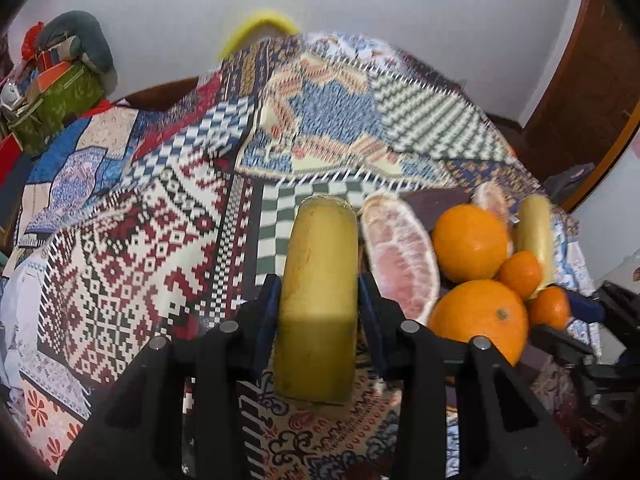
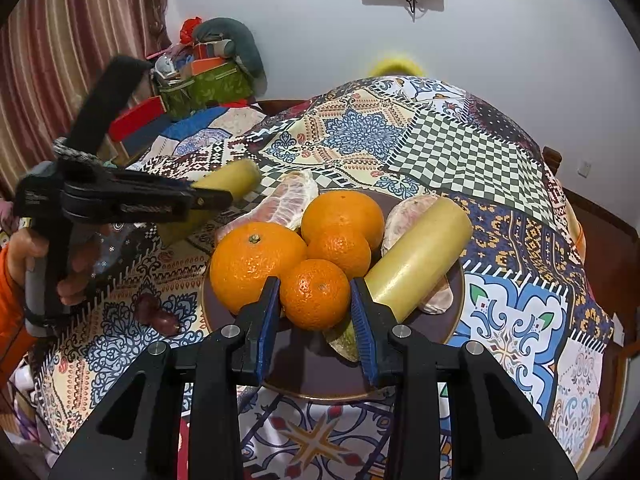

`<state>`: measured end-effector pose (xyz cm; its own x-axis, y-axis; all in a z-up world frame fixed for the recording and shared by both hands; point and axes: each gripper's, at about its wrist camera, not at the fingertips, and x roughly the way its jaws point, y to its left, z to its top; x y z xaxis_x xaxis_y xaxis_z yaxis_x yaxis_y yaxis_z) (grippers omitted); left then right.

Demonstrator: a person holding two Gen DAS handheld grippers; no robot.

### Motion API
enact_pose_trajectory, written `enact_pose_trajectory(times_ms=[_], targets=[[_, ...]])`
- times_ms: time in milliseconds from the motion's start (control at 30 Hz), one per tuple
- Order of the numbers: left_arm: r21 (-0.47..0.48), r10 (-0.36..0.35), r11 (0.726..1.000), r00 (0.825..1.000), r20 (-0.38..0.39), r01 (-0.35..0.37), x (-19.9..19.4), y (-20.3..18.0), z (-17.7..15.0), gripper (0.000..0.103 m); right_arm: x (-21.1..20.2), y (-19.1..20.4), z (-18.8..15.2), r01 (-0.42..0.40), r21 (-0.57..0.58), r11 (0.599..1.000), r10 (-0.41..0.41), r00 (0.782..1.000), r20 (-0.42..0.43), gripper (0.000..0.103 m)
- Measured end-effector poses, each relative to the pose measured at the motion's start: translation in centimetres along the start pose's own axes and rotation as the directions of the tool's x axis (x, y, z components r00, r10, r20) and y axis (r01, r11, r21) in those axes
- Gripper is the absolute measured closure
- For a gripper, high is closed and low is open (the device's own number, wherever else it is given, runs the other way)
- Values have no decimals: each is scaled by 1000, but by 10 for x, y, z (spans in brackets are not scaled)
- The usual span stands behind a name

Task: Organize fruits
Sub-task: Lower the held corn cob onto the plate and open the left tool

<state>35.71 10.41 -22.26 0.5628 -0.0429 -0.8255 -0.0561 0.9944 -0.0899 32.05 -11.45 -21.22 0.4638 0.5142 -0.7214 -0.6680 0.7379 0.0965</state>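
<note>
Patchwork-clothed table (image 2: 500, 184) carries a dark plate (image 2: 450, 320) (fruit-laden) and a reddish lump (image 2: 154, 314).

- Plate (image 2: 448, 320) sits on the patchwork cloth (image 2: 500, 152), holding four oranges (image 2: 256, 264) in the middle — a yellow cylinder (image 2: 420, 256) right of them.
- Second cylinder (image 1: 320, 292) lies left of the plate — between the left gripper's (image 1: 320, 300) fingers.

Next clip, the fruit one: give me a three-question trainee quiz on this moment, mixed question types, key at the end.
1. True or false: the left gripper is shut on a yellow cylinder piece.
2. What sits between the right gripper's fingers? A) small orange B) pomelo segment C) nothing
3. Fill in: the brown plate holds ___ oranges in all.

Key: 1 true. 2 A, though the pads do not visibly press it, so the grip is unclear. 3 four.
</note>
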Motion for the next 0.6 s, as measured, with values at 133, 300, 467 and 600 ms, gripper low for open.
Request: enact_pose_trajectory(times_ms=[133,300,467,600], targets=[[20,-47,999,998,30,46,-13,-13,8,64,1,0,2,3,-5,1000,-3,1000,-1,71],[53,-76,996,997,23,75,-5,-31,16,64,2,0,1,8,-7,1000,-8,1000,0,71],[24,-116,993,993,-29,116,16,-31,18,64,1,-1,1,6,-11,1000,-6,1000,0,70],[42,-109,993,993,-37,110,20,-35,15,64,1,1,0,3,-18,1000,-3,1000,5,60]])
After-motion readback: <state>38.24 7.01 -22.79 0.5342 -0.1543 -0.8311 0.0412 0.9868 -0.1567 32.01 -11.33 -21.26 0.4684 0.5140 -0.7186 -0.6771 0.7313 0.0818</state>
